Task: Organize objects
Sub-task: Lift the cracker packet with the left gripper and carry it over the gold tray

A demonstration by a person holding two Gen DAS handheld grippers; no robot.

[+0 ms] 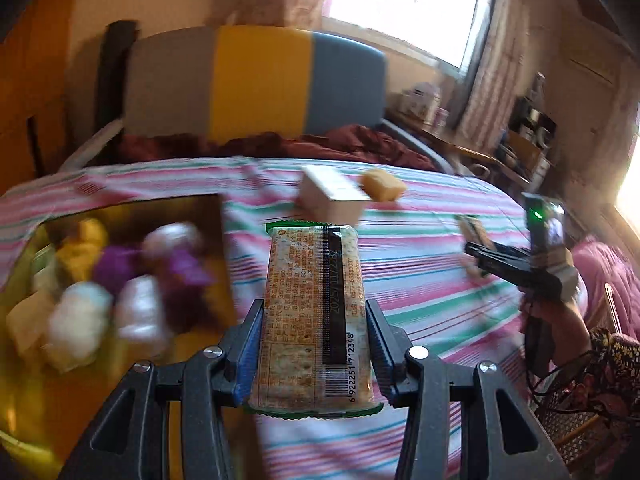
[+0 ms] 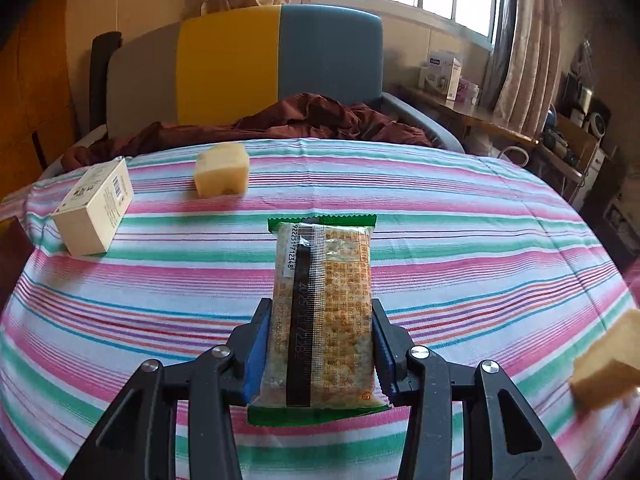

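Note:
My left gripper [image 1: 315, 310] is shut on a cracker packet [image 1: 314, 312] with green ends, held above the striped cloth beside a golden box [image 1: 120, 216] at the left that holds several wrapped snacks [image 1: 132, 280]. My right gripper [image 2: 322, 310] is shut on a second cracker packet [image 2: 324, 312] above the striped table. The right gripper also shows in the left wrist view [image 1: 476, 254] at the right, with its packet. A cream carton [image 2: 94, 210] and a yellow sponge-like block [image 2: 222, 174] lie at the far side; they also show in the left wrist view, carton [image 1: 332, 196] and block [image 1: 384, 186].
A striped cloth [image 2: 460, 248] covers the round table. Another yellow block [image 2: 608, 364] sits at the right edge. A chair [image 2: 280, 68] with a dark red cloth [image 2: 304, 120] stands behind the table. A cluttered desk [image 2: 480, 116] is at the right by the window.

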